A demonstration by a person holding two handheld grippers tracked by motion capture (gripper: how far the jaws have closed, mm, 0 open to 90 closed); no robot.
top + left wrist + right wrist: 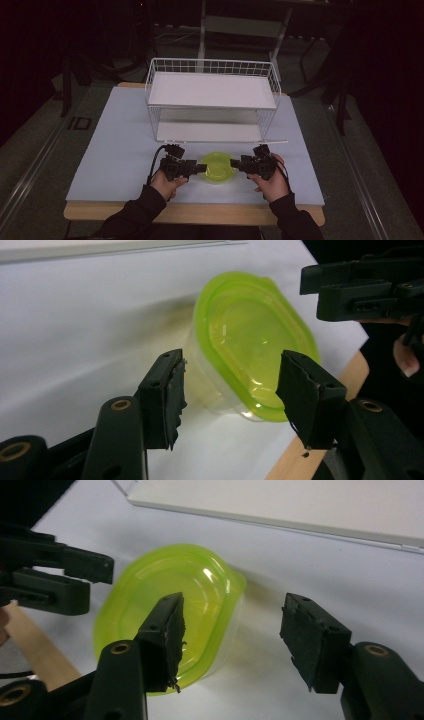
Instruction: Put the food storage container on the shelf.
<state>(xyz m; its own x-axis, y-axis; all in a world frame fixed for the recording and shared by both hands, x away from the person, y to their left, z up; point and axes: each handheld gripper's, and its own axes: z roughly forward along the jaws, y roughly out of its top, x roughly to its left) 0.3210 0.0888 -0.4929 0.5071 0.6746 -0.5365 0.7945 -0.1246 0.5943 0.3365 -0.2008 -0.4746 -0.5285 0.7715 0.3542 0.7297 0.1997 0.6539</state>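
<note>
A clear tub (pixel 216 167) with a green lid (pixel 252 340) sits on the white table (pixel 115 150) near the front edge, just ahead of the wire rack (pixel 212 100), with a gripper on either side. The left gripper (pixel 192 168) comes at it from the left, and in the left gripper view its jaws stand wide apart, holding nothing, with the near end of the tub lying between the pads (pixel 167 395) but no contact that I can see. The right gripper (pixel 242 164) faces it from the other side; in the right gripper view its jaws are also spread wide and empty, one pad (pixel 167 630) in front of the lid and the other off over bare table, so the tub sits off-centre in that opening. The likely trouble is the tub itself: thin plastic, light, on a smooth surface. If one gripper closes first or off-centre, the tub will probably skid or spin away toward the front edge. Squeezing the soft walls hard could buckle them or pop the lid loose. A grip only on the lid rim may slip, since it is slick and sloped. If a lift to the rack follows, uneven heights between the two hands could tip it out of both grips
</note>
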